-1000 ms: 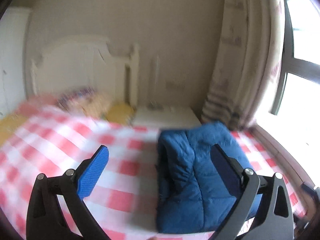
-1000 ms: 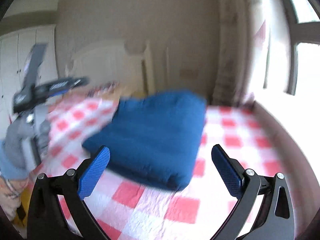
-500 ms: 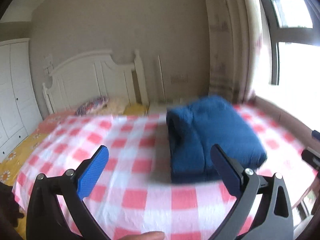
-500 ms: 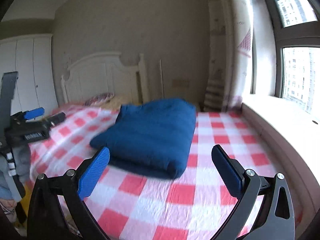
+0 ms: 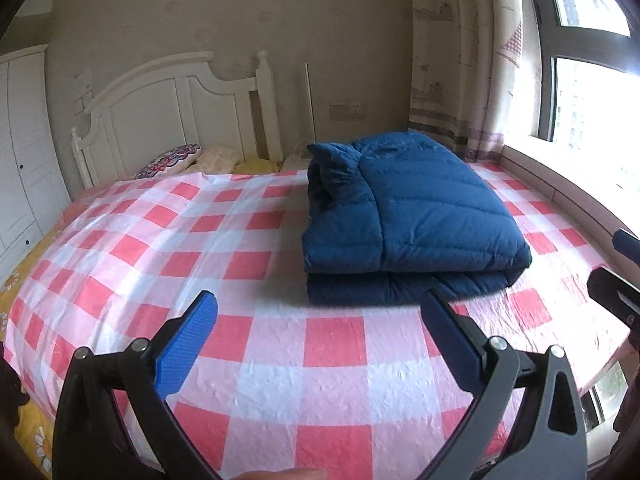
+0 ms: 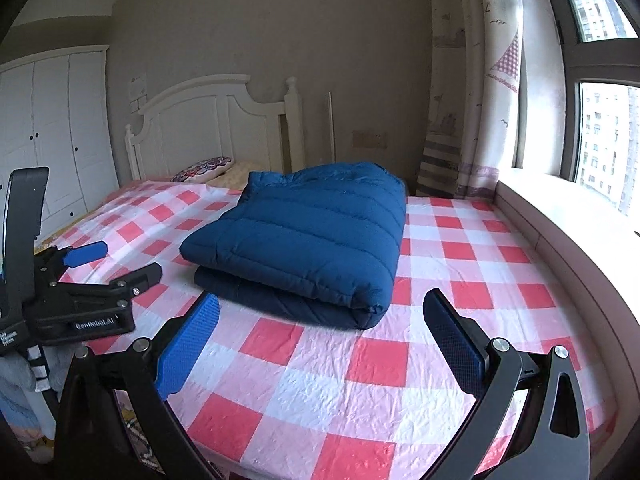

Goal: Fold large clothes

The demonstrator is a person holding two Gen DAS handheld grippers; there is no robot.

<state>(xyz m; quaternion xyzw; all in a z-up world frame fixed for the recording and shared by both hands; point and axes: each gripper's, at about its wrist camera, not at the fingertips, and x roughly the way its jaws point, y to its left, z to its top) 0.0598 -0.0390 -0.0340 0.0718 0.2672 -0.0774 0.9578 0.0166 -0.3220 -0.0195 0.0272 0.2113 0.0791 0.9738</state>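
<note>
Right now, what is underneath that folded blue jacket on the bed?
The folded blue jacket lies on the red-and-white checked sheet, which shows all around it. Its own lower layers peek out at the near edge. Whatever sits directly beneath is covered.

Checked bedsheet (image 5: 280,364), white headboard (image 5: 160,120)

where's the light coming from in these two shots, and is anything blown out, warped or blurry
Left wrist view: daylight enters from the window on the right, overexposed; the folded blue jacket casts a shadow to its left; fisheye bends the headboard. Right wrist view: window bright but buildings readable, the sill glares; both views sharp, corners vignetted black.
</note>
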